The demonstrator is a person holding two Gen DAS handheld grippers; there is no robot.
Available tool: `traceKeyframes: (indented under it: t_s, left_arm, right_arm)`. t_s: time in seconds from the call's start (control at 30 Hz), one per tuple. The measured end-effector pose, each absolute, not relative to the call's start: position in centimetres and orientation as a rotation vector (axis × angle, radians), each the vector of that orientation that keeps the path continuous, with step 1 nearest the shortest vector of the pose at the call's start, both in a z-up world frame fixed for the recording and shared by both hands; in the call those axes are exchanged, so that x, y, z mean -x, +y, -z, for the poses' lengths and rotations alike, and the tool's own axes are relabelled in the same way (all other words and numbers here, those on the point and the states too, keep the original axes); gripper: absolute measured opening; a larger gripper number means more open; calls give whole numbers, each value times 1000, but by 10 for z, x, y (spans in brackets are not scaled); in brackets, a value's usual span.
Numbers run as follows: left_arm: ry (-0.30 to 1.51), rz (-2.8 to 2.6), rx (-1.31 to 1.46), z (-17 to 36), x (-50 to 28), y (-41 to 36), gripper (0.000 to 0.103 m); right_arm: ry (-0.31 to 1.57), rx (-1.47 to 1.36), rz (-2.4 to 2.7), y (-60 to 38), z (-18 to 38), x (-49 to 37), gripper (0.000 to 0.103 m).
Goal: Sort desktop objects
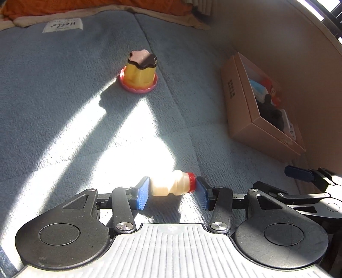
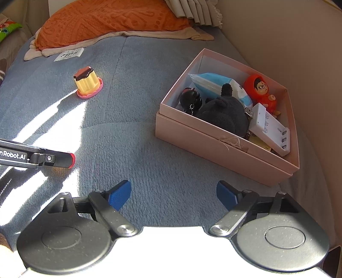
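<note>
Bottle (image 1: pixel 173 185) lengthwise between left tongs (image 1: pixel 172 191) pads; right tongs (image 2: pixel 173 195) wide, empty.

You see a cream-white small bottle (image 1: pixel 168 185) with a red cap between blue pads (image 1: pixel 142 193). The pudding toy (image 1: pixel 140 70) is yellow, topped dark brown, on a pink scalloped base. The blanket (image 2: pixel 136 136) is grey-blue, the pillow (image 2: pixel 111 20) orange with a raised pattern, the box (image 2: pixel 215 147) pale pink, its figurine (image 2: pixel 261 90) orange-red.
</note>
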State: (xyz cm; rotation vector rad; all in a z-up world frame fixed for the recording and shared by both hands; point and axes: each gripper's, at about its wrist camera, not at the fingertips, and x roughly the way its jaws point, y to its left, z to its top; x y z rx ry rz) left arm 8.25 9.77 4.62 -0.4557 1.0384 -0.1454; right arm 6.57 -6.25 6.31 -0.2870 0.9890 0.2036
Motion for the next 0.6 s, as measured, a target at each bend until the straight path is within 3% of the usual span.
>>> traceKeyframes:
  t_s: [0.13,0.3,0.43,0.53,0.6]
  left_arm:
    - [1014,107,439,-52,-82,104,70]
    - [965,-20,225,-65,-74,103,77]
    - [902,26,126,-80,-60,91,76]
    - [888,127,34,-84,-53,64,63]
    - [898,161,-47,-79,-53,43,62]
  right_arm:
    - [988,296,-207,-62,-63,-66,90]
    - [985,306,-208,-60,-62,-65,91]
    - [983,310,-206,-60,-61,-66,91]
    - [973,309,-192,-61,-62,-67,91]
    - [967,304,-178,-62,-63,-67,91]
